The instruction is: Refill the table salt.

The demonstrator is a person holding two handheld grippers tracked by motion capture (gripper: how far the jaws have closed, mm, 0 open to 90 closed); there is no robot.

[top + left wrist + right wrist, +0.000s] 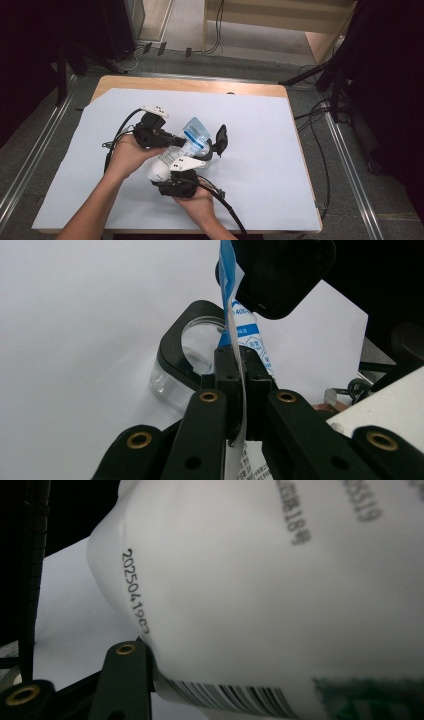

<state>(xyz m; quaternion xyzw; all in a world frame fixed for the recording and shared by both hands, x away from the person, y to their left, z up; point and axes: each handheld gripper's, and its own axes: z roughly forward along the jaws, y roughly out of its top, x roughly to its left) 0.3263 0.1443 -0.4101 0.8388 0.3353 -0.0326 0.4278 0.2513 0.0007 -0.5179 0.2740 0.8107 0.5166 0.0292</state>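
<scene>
A white and blue pouch [186, 145] is held above the middle of the worktop [260, 150]. The left gripper [239, 371] pinches its thin edge; the right gripper [187, 167] clasps its bulging body from the near side.

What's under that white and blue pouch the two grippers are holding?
Below the pouch stands a clear cup with a black rim, on the white sheet. The cup looks empty, though the left gripper covers part of it.
</scene>
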